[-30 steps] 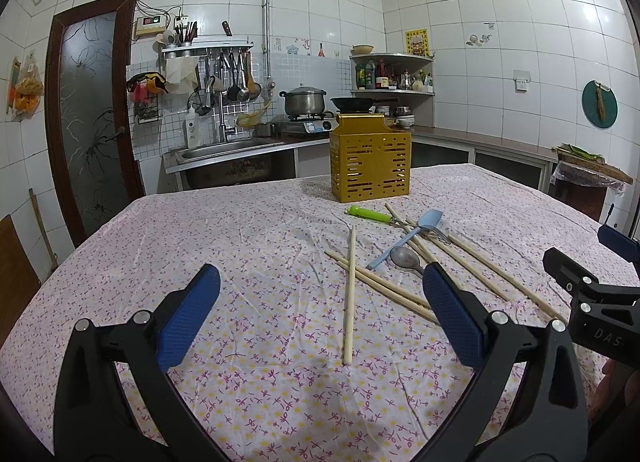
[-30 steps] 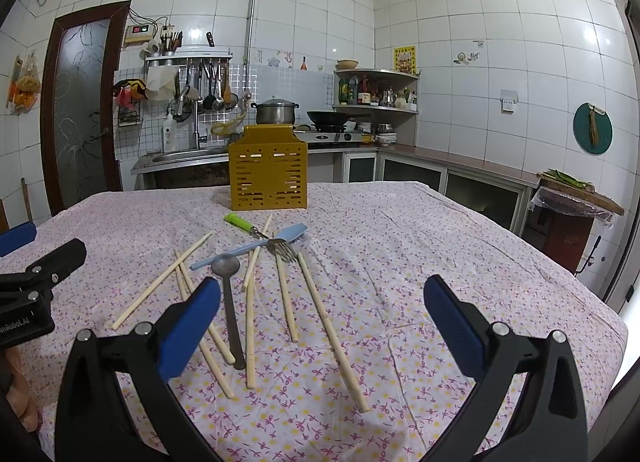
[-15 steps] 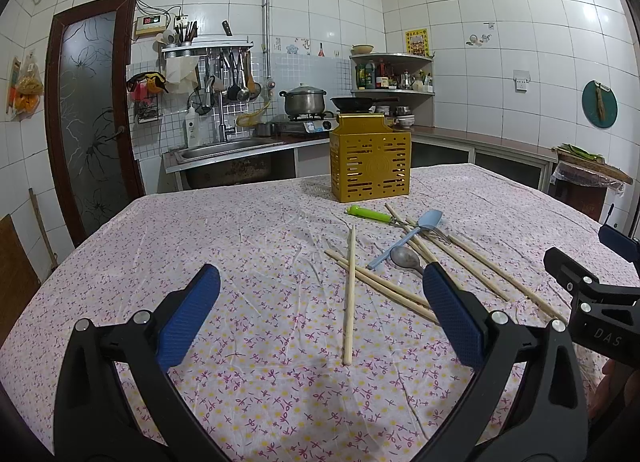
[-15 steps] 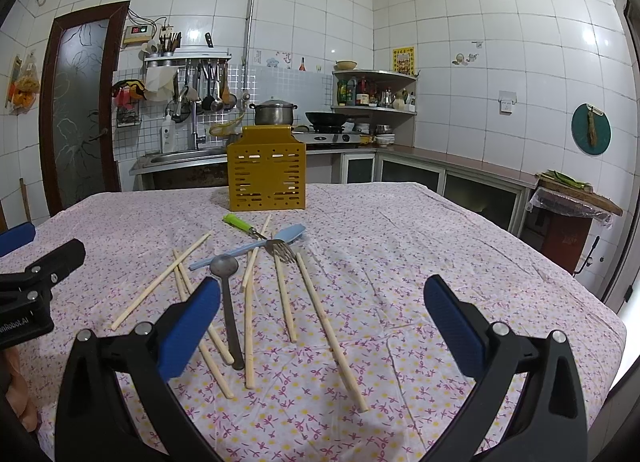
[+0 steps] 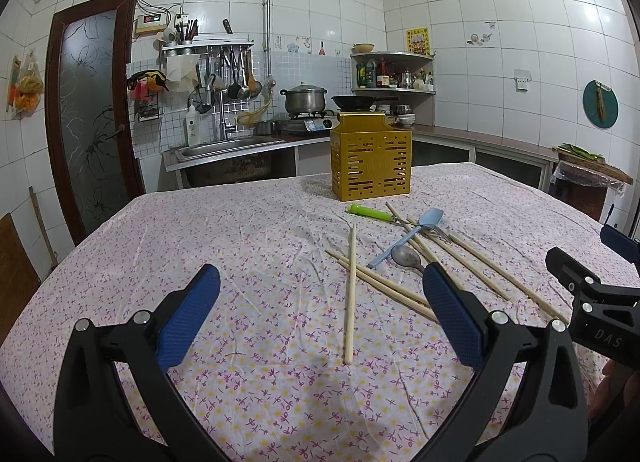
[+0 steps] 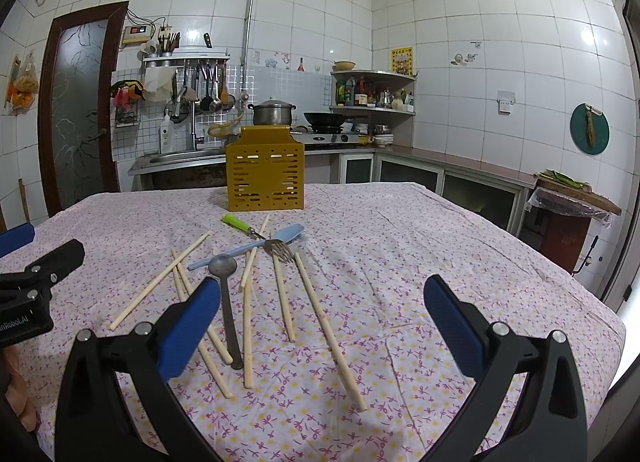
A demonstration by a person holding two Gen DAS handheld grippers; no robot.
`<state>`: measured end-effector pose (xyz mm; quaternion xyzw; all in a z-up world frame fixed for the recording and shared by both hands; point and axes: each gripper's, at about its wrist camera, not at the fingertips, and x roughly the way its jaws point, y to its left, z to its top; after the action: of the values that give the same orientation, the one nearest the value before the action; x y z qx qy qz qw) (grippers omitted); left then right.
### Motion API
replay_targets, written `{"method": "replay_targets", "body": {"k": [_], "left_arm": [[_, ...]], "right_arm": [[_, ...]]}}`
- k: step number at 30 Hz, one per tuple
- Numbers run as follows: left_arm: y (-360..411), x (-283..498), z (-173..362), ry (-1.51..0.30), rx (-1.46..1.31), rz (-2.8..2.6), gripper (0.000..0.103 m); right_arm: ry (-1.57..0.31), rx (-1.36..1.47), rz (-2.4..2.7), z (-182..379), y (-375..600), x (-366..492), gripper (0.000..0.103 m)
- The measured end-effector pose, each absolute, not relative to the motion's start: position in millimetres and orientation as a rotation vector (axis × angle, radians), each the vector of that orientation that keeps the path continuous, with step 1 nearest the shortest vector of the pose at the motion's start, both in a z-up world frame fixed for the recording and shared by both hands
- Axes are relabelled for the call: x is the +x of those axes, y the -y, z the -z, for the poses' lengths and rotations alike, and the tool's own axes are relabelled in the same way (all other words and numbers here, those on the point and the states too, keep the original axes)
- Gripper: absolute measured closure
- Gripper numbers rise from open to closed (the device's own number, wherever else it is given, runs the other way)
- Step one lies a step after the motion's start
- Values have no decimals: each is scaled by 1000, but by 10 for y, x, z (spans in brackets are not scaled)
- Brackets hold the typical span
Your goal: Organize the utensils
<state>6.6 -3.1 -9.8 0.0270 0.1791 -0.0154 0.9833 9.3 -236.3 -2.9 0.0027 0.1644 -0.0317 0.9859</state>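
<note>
A table covered by a floral tablecloth (image 5: pixel 224 246) is seen from both wrist cameras; at its far side a yellow perforated utensil holder (image 5: pixel 371 156) stands upright, with nothing seen inside it from these angles. The utensils are scattered on the cloth in front of the holder, none of them gripped; a green-handled fork (image 6: pixel 256 233) lies nearest the holder, its tines resting across a light blue plastic spoon (image 6: pixel 256 247); a metal spoon (image 6: pixel 228 302) lies with its bowl just beside the blue spoon's handle and its handle pointing toward the right camera. Several wooden chopsticks (image 6: pixel 320 318) are strewn around and under these pieces, some crossing one another; one single chopstick (image 5: pixel 350 294) lies apart to the left of the heap, crossing over the ends of two others.

The left gripper (image 5: pixel 320 318) is held above the near part of the table with its blue pads spread wide and nothing between them; the single chopstick lies on the cloth in line with the gap. The right gripper (image 6: pixel 322 320) is likewise spread wide and empty, held above the near ends of the chopsticks and the metal spoon's handle; its left pad (image 6: pixel 188 332) overlaps the chopstick ends in view, though contact cannot be told. Each gripper is partly seen at the edge of the other's camera view.
</note>
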Motion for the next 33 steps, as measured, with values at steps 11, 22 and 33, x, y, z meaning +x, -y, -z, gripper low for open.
{"method": "replay_targets", "body": {"k": [11, 22, 33], "left_arm": [[20, 66, 124, -368, 53, 33, 5], [-11, 204, 130, -438, 57, 29, 5], [-43, 610, -55, -540, 43, 59, 5]], "right_arm": [[-330, 6, 64, 33, 2365, 94, 4], [-366, 1, 28, 13, 2391, 147, 4], [-442, -73, 14, -177, 2377, 709, 4]]}}
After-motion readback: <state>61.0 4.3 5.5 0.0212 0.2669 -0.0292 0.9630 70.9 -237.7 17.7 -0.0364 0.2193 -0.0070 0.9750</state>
